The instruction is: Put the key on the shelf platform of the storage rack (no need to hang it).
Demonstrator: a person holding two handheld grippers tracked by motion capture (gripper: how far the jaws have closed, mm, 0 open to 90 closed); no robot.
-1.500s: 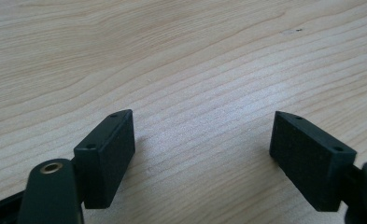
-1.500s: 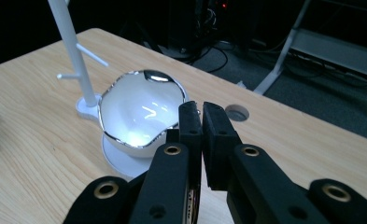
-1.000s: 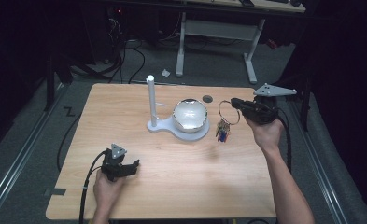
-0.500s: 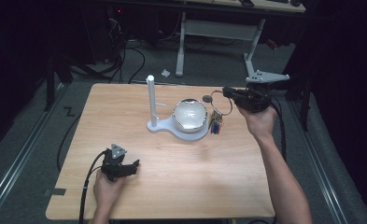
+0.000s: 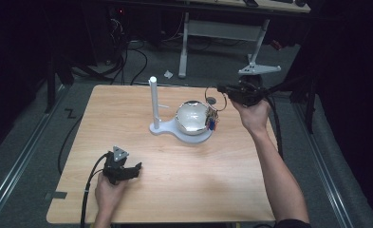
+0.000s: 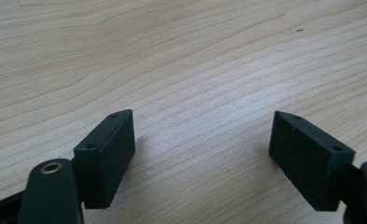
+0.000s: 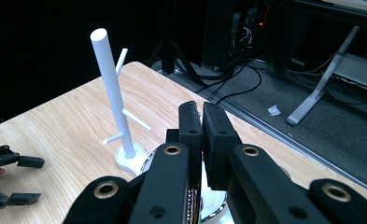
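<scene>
The wooden table (image 5: pixel 141 118) carries a white stand (image 5: pixel 153 102) with side pegs, its base (image 5: pixel 184 132) also bearing a shiny dome-shaped bowl (image 5: pixel 191 117). The right gripper (image 5: pixel 222 89) hovers above the bowl's far-right side, jaws pressed together on what looks like a ring of keys (image 5: pixel 211 118), which dangles against the bowl; the pinch point itself is hard to make out. The left gripper (image 6: pixel 202 154) rests on the table near the front-left edge, jaws spread wide with nothing between them. The step in hand seems to be carrying the keys toward the stand. Next, the ring likely needs threading over a peg (image 7: pixel 137 120) before release.
</scene>
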